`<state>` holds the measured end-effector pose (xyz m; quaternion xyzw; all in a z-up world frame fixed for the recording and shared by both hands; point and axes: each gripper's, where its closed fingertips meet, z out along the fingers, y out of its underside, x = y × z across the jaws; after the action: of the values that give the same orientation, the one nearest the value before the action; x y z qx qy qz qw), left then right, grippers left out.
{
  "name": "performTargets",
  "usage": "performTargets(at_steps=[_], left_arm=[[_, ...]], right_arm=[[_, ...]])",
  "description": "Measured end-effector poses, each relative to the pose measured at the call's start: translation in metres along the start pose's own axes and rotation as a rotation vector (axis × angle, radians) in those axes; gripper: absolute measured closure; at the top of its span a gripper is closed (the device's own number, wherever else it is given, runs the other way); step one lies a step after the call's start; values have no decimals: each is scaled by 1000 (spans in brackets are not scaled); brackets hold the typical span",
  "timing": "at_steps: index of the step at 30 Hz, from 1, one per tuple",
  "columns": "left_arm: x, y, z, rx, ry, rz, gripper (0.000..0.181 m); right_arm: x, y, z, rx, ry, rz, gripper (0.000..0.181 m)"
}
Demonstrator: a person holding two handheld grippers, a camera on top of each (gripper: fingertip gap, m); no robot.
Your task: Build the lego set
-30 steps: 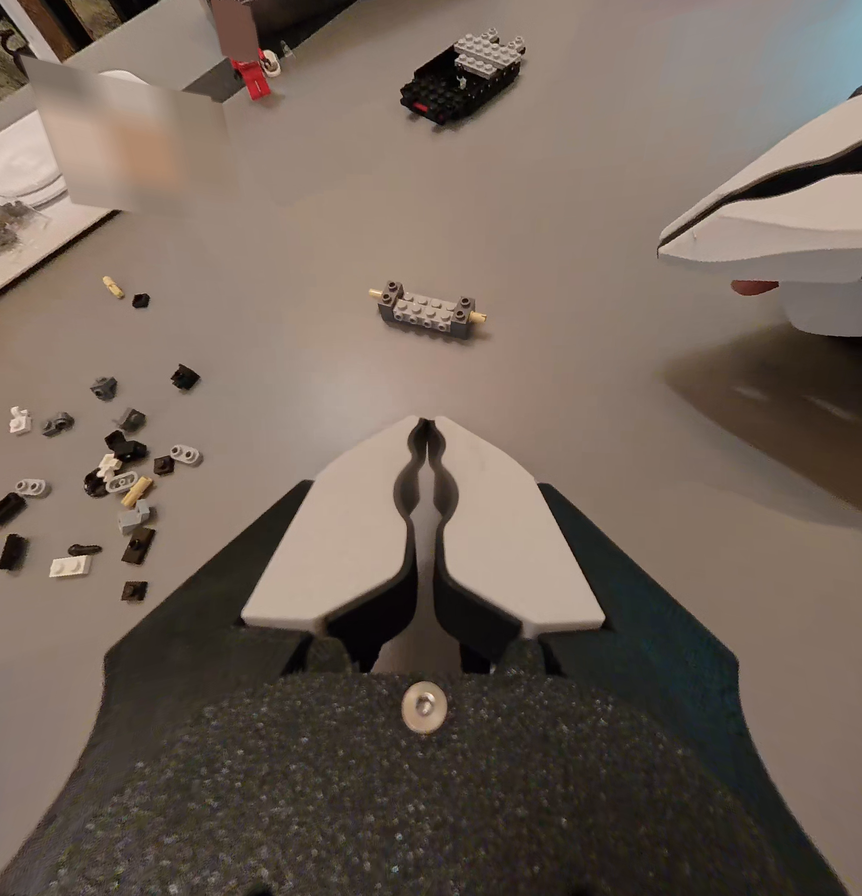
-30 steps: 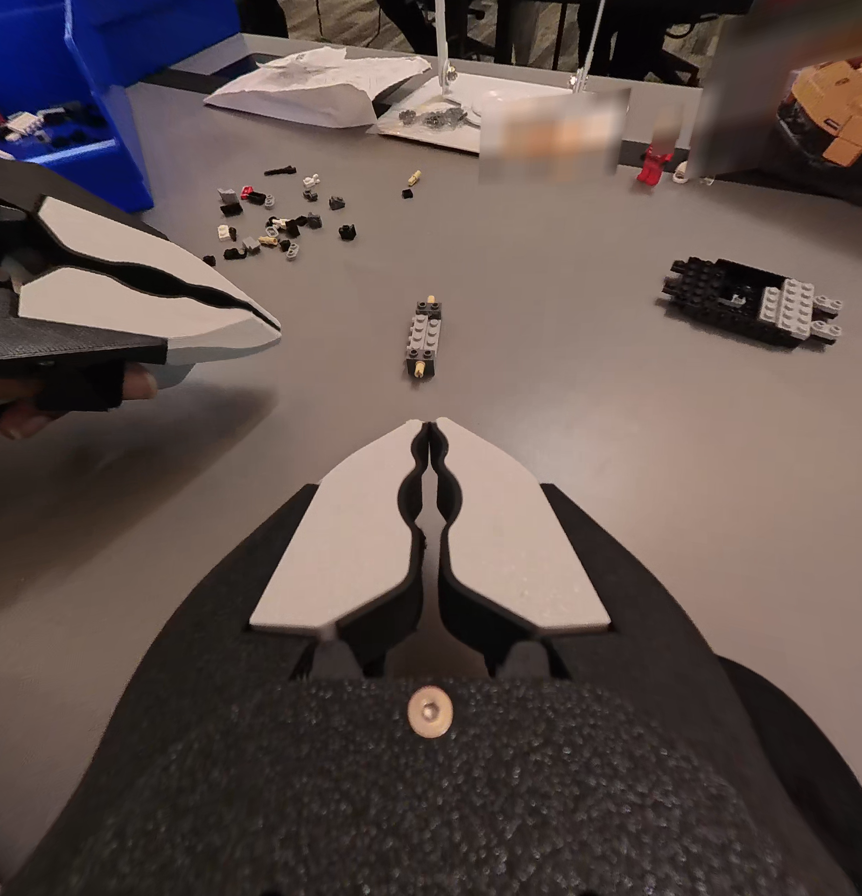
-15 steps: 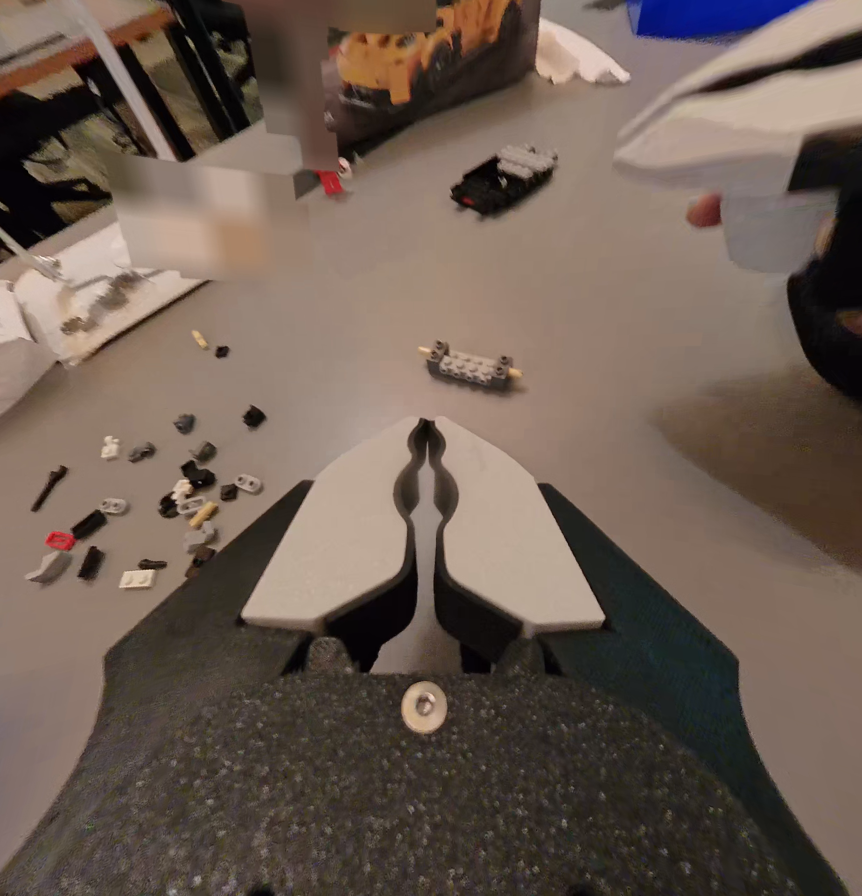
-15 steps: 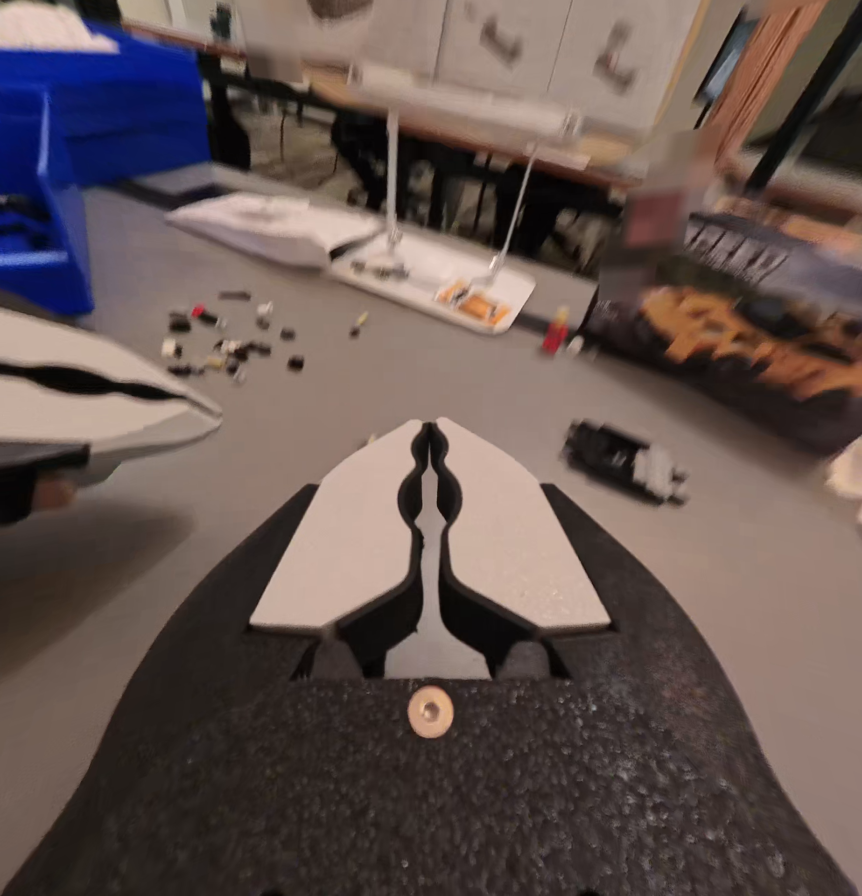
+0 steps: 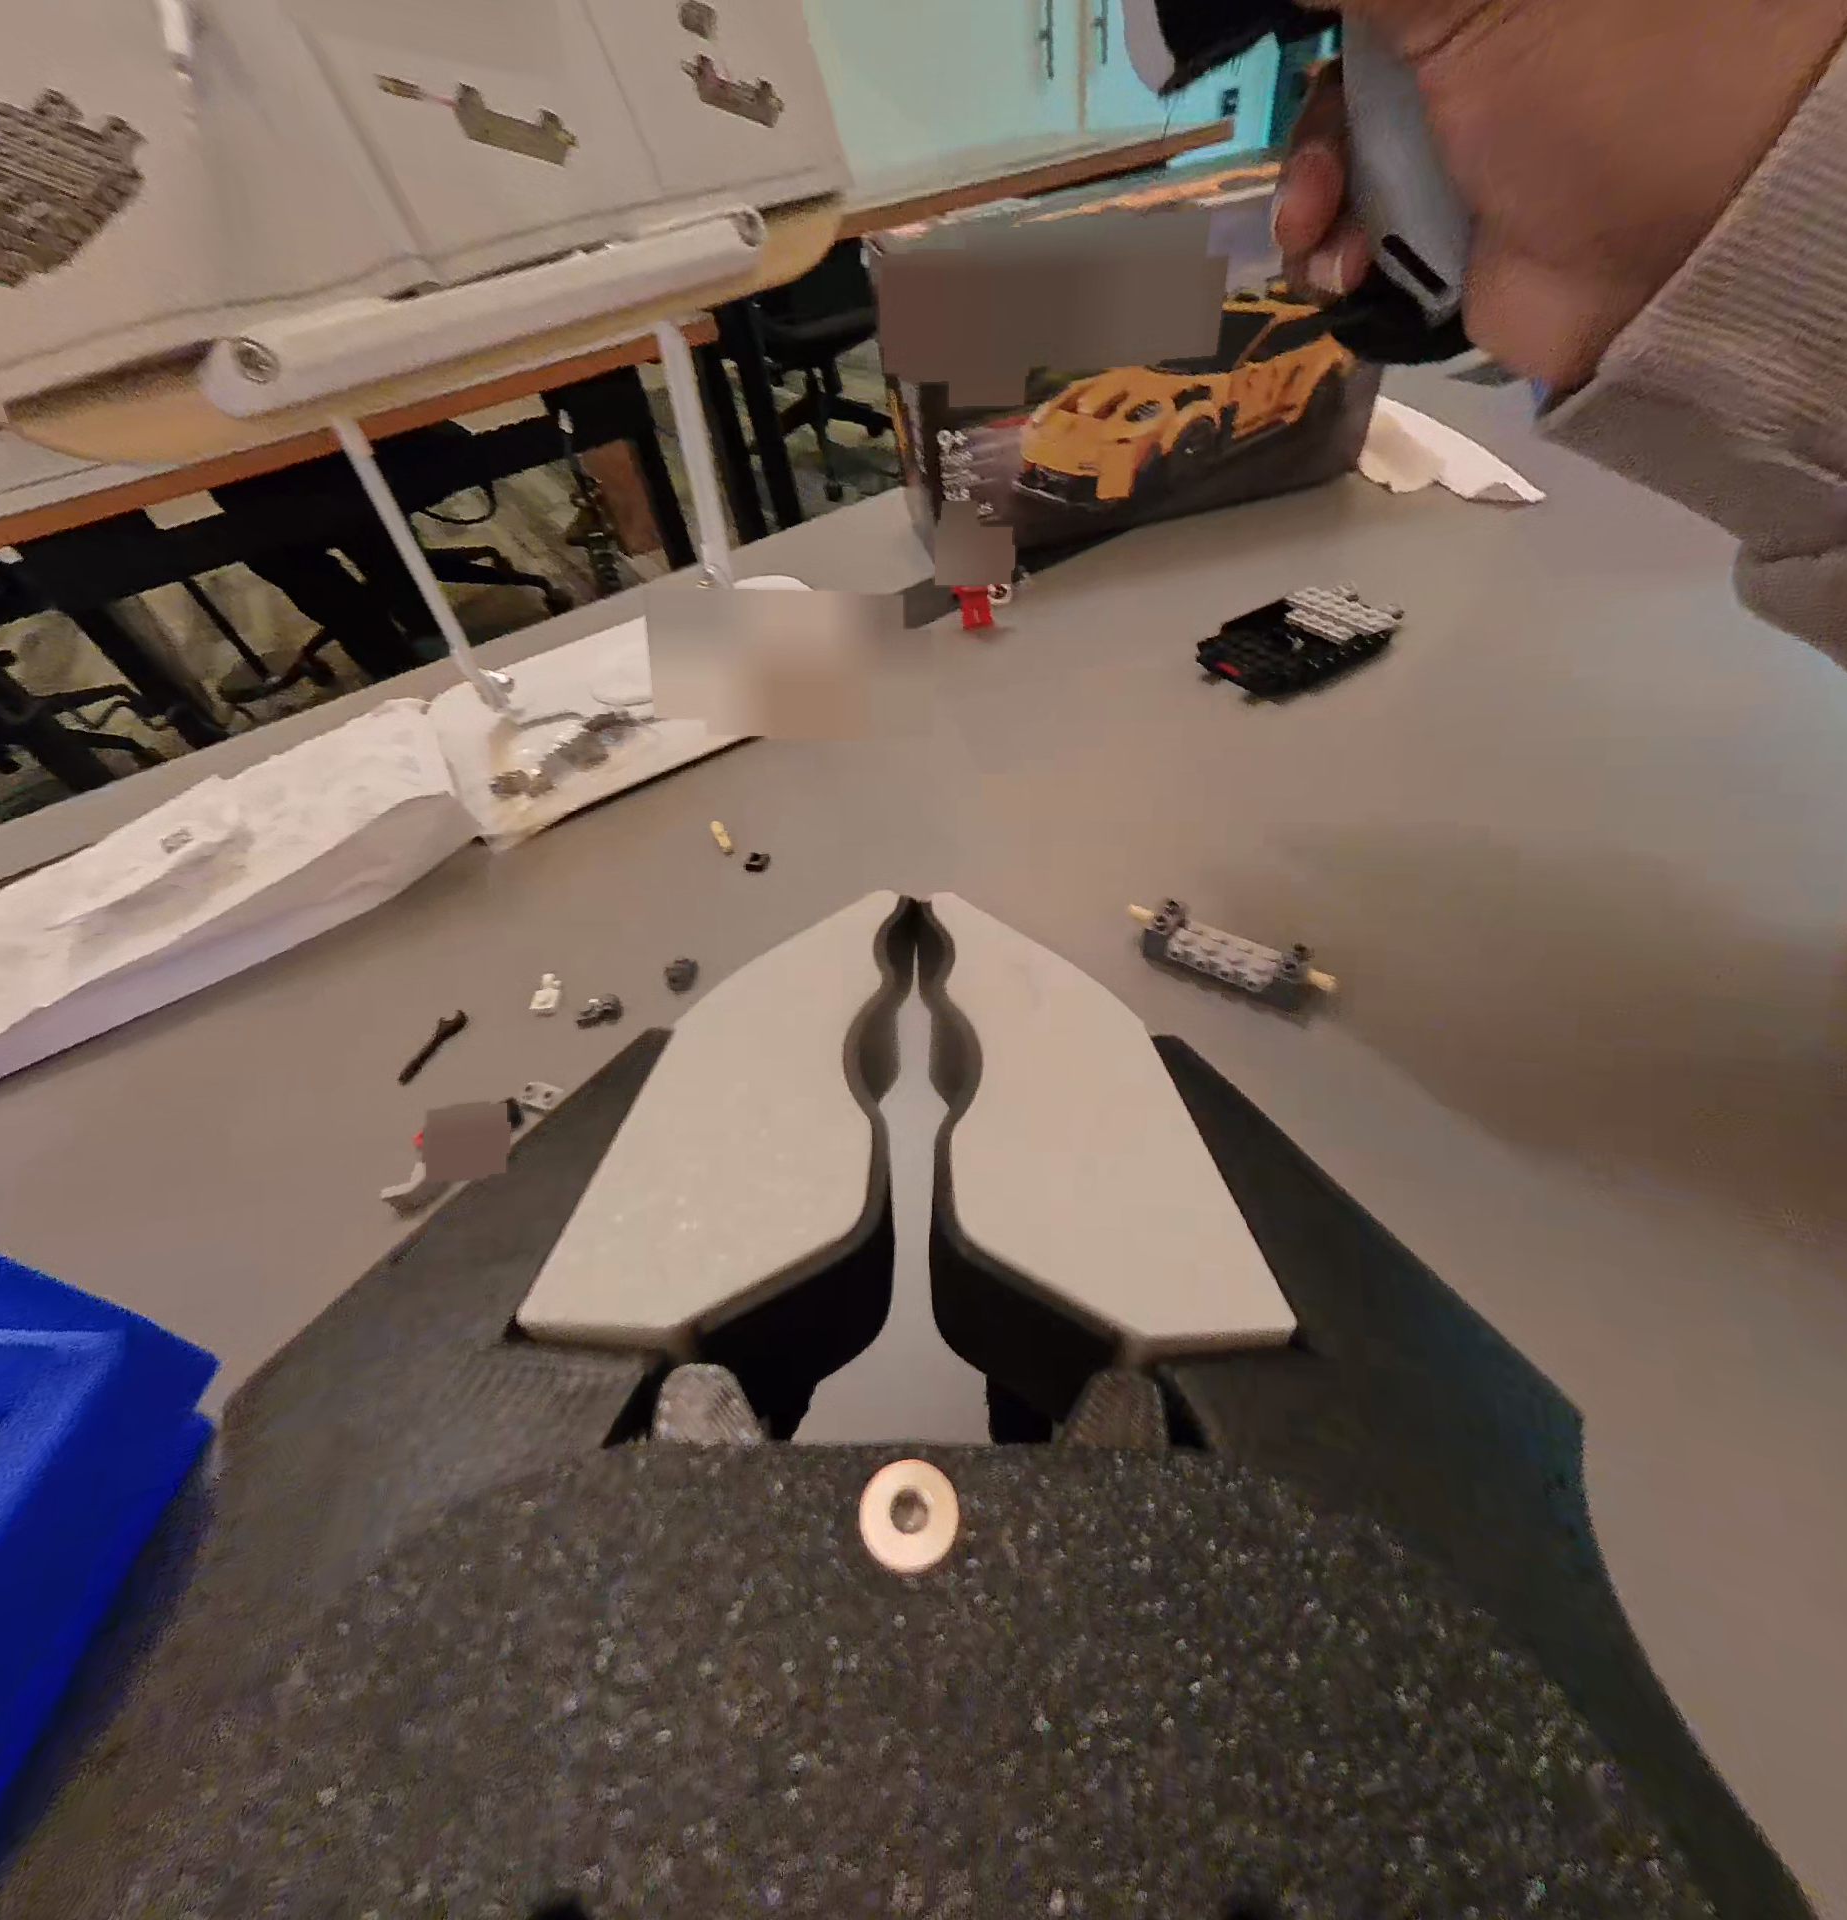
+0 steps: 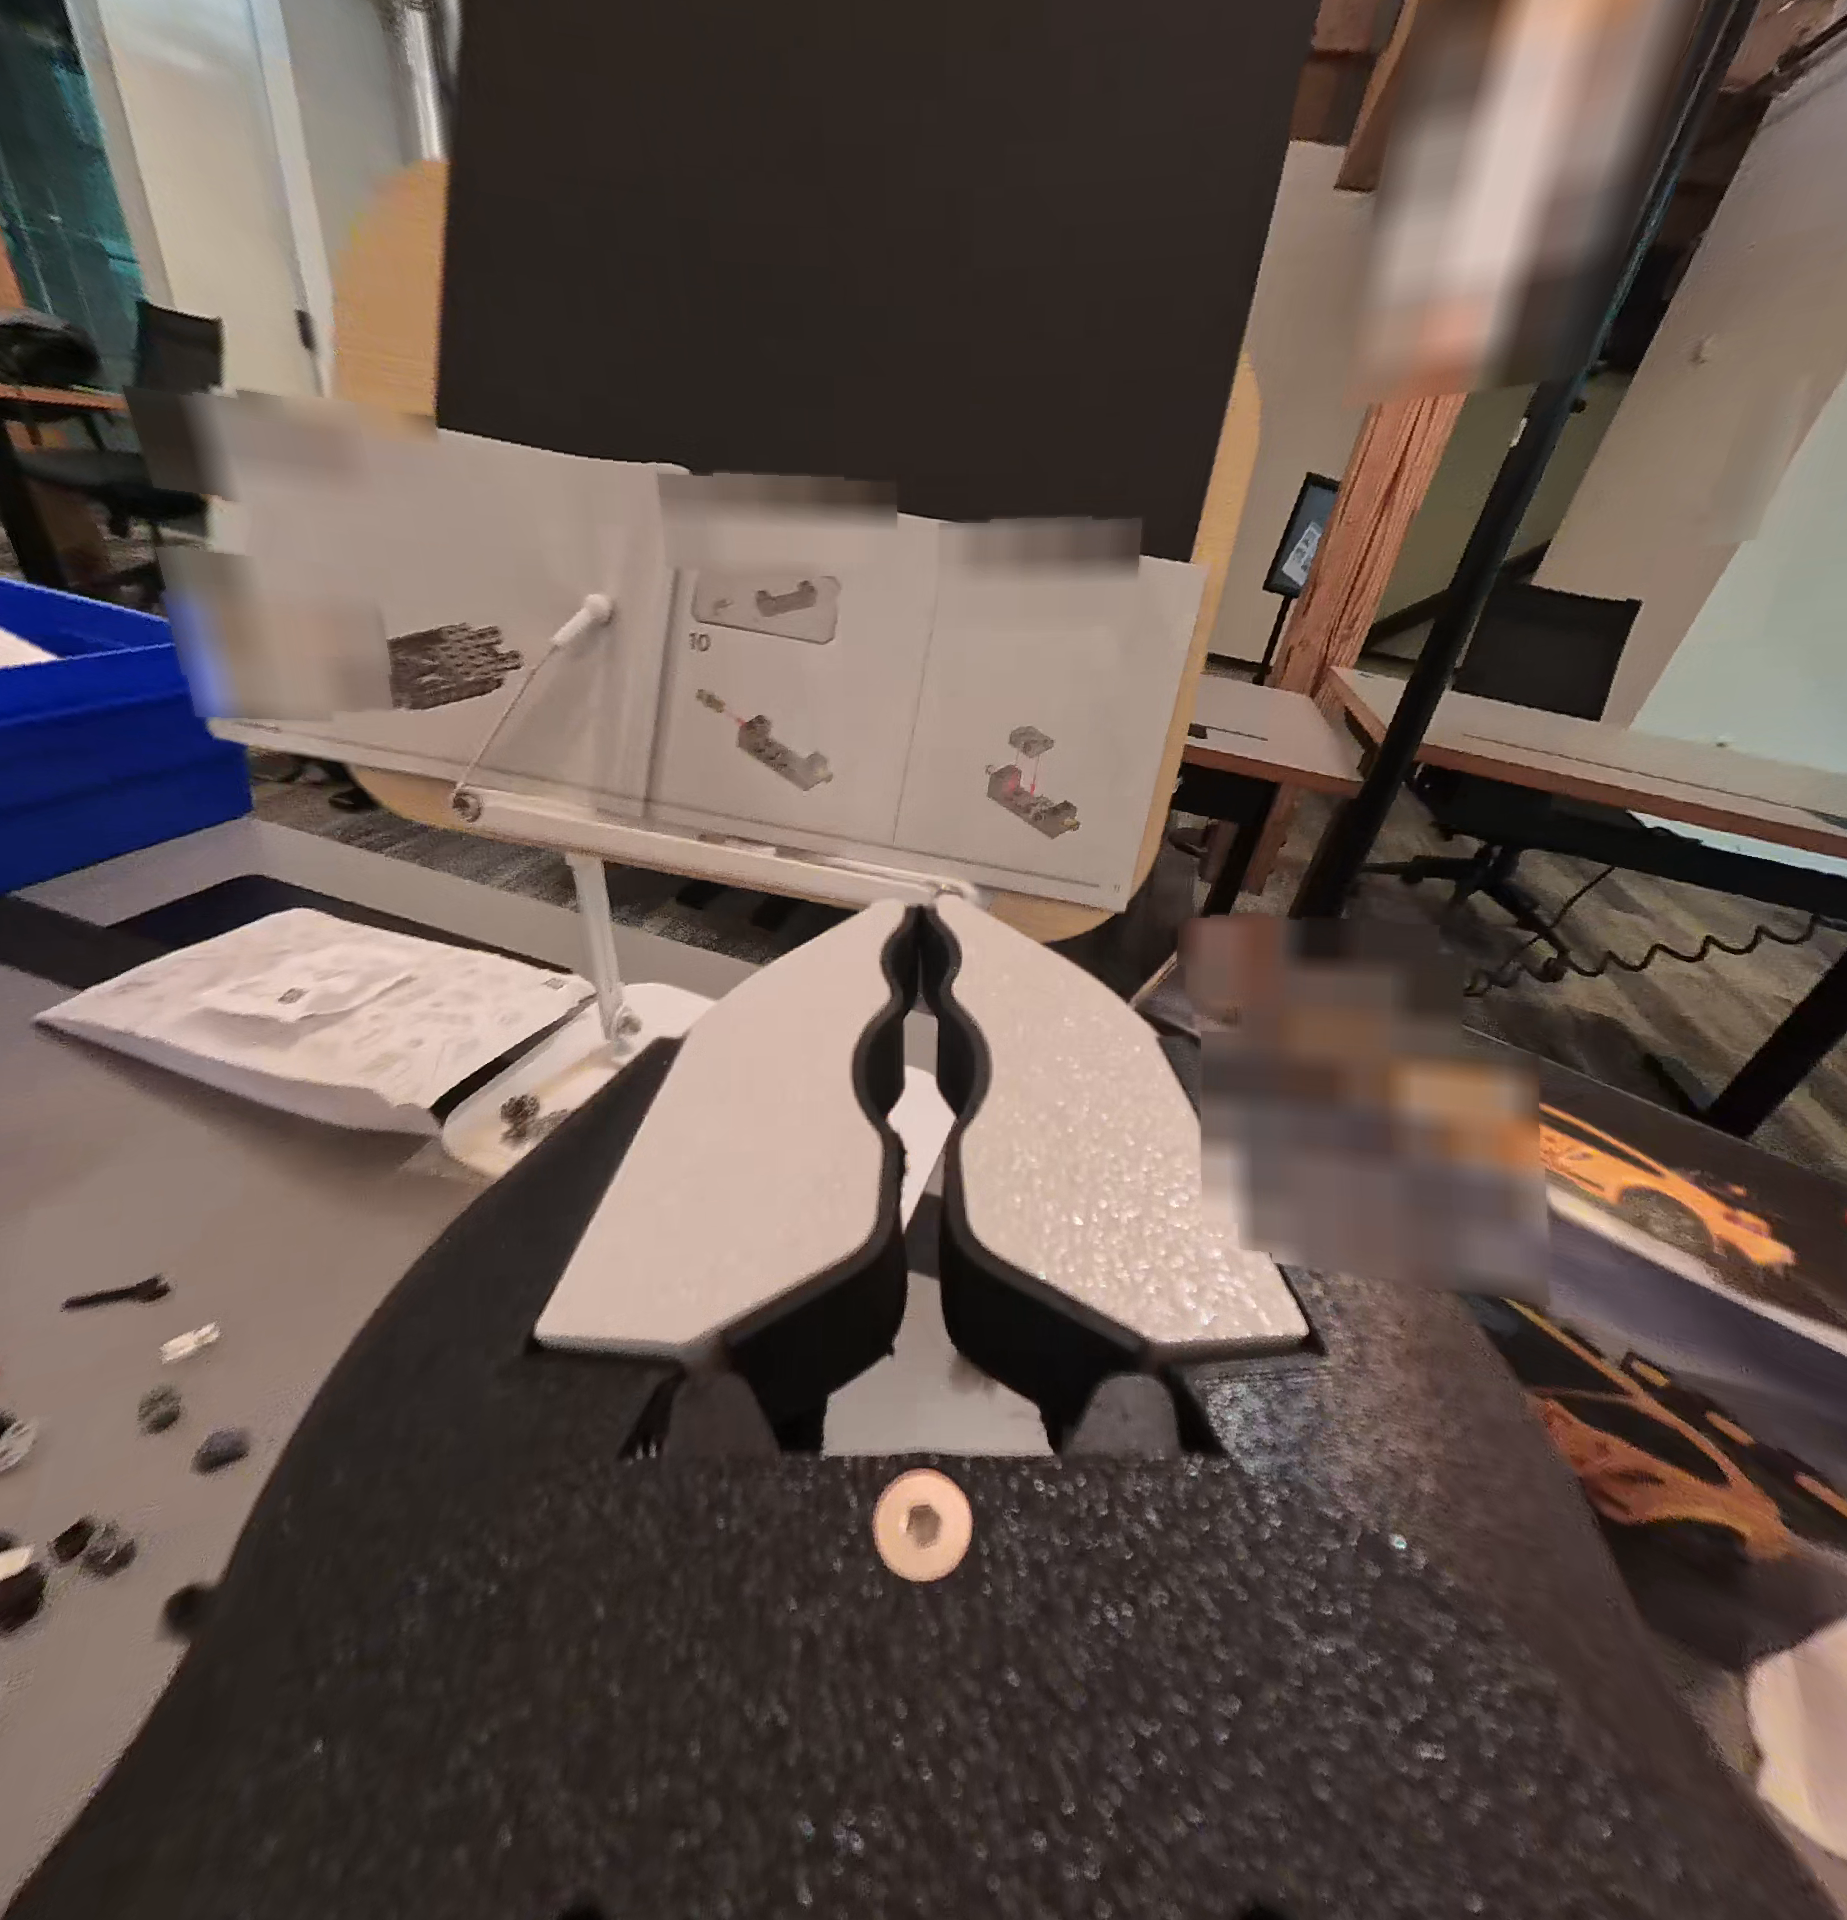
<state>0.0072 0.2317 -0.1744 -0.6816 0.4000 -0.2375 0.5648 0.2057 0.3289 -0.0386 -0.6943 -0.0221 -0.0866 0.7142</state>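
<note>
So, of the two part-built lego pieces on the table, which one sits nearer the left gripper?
The small grey bar with tan pins, just right of the left gripper. The black base with grey bricks lies farther back.

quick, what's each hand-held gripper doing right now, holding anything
Left hand-held gripper: closed, fingertips together, holding nothing, above the table.
Right hand-held gripper: closed, holding nothing, raised and pointed at the instruction booklet.

Table (image 5: 1106, 790): smooth matt grey. Gripper fingers (image 5: 753, 1122): matt grey plastic, grainy. Bin (image 5: 57, 1455): glossy blue plastic. Bag (image 5: 223, 873): crinkled white paper.
</note>
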Motion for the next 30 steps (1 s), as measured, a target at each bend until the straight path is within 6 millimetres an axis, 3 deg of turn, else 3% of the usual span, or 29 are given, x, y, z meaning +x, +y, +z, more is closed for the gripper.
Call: performTargets(at_steps=[9,13,17,22,30], left_arm=[[-54,-50,18,103,-109,-24,181],[-76,-61,30,117,-154,-13,181],[-86,-54,37,100,-163,-6,181],[-85,-28,46,51,-141,-23,181],[-75,-15,53,18,-113,-6,181]], right_arm=[[11,21,66,-7,-27,-14,180],[23,27,95,8,-84,-134,168],[47,39,123,6,-191,-441,150],[64,61,137,-17,-259,-952,150],[65,80,151,-28,-256,-1315,155]])
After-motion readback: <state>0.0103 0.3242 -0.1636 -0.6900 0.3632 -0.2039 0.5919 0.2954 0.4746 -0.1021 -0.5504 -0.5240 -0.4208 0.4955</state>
